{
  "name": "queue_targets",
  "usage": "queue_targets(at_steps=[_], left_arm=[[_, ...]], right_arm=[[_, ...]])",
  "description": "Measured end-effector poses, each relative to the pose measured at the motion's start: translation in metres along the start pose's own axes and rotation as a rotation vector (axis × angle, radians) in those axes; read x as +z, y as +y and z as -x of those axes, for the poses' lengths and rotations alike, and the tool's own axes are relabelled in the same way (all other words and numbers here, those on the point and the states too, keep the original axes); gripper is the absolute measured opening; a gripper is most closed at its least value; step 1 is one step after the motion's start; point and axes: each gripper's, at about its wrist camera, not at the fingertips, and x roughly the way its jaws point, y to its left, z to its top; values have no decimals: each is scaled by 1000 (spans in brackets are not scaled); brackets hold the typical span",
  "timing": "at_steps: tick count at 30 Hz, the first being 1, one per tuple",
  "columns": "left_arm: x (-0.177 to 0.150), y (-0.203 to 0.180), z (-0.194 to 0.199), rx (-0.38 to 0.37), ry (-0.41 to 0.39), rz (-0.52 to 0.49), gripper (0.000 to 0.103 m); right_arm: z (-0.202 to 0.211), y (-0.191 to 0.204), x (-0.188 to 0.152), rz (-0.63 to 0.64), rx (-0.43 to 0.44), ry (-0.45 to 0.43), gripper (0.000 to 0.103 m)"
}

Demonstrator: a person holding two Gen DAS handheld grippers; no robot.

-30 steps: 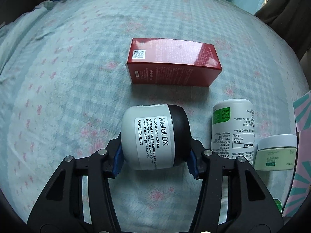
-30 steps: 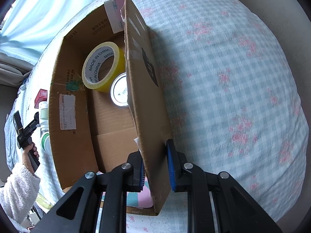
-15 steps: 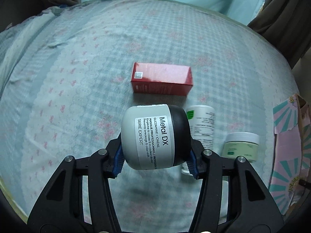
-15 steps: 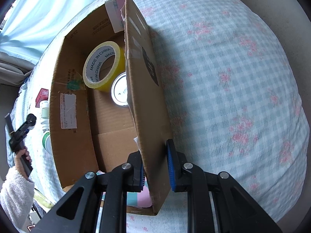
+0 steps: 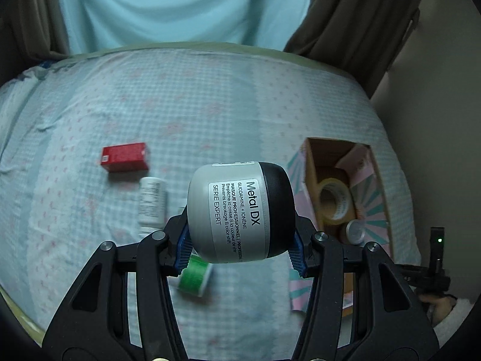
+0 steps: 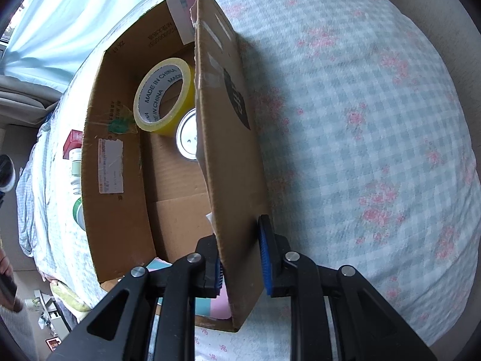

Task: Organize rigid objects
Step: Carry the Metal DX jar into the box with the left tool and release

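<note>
My left gripper (image 5: 240, 240) is shut on a grey jar (image 5: 234, 210) with a black lid, lying sideways between the blue pads and held high over the bed. Below it lie a red box (image 5: 124, 157), a white bottle (image 5: 152, 201) and a green-labelled jar (image 5: 194, 276), which the fingers partly hide. An open cardboard box (image 5: 312, 162) stands to the right. My right gripper (image 6: 240, 264) is shut on the cardboard box's near wall (image 6: 228, 150). Inside sit a yellow tape roll (image 6: 163, 93) and a silver-lidded tin (image 6: 186, 138).
The checked bedsheet (image 6: 360, 120) spreads wide to the right of the box. Curtains (image 5: 180, 9) hang beyond the bed's far edge. A hand in a white sleeve (image 5: 445, 310) holds the other gripper at the lower right of the left wrist view.
My left gripper has risen and swung right with the grey jar, so the items on the bed look smaller and the cardboard box has come into view. The right gripper has stayed on the box wall.
</note>
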Motion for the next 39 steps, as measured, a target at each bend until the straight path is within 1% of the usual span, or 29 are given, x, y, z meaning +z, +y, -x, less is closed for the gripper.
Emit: queue_targets(at_steps=[3, 6, 11, 16, 23, 28, 33, 34, 35, 36, 37, 39], left_arm=[[-5, -42, -7, -44, 12, -29, 49], [-15, -80, -21, -81, 42, -63, 49], [-33, -121, -52, -108, 105, -99, 48], [-52, -144, -86, -108, 164, -136, 49], [-77, -158, -123, -99, 234, -178, 49], [-92, -165, -133, -91, 267, -224, 48], [-93, -173, -135, -75, 280, -267, 49], [-92, -174, -136, -76, 290, -269, 54], [-90, -175, -135, -85, 292, -270, 63], [-89, -176, -133, -88, 279, -275, 99], [-86, -176, -128, -89, 251, -280, 103], [-82, -174, -125, -92, 233, -287, 103]], right_arm=[[0, -4, 3, 8, 7, 8, 20], [0, -7, 6, 8, 7, 11, 20], [2, -14, 10, -2, 24, 14, 20], [3, -25, 14, 0, 36, 16, 20], [7, -38, 15, -4, 45, 11, 21], [7, -37, 11, -7, 44, 6, 21], [7, -35, 7, 1, 41, 7, 21], [7, -32, 8, 2, 40, 8, 21], [7, -31, 8, 3, 40, 8, 21], [7, -30, 7, 6, 39, 9, 21], [7, -29, 7, 8, 39, 9, 21], [6, -27, 8, 14, 39, 10, 21]])
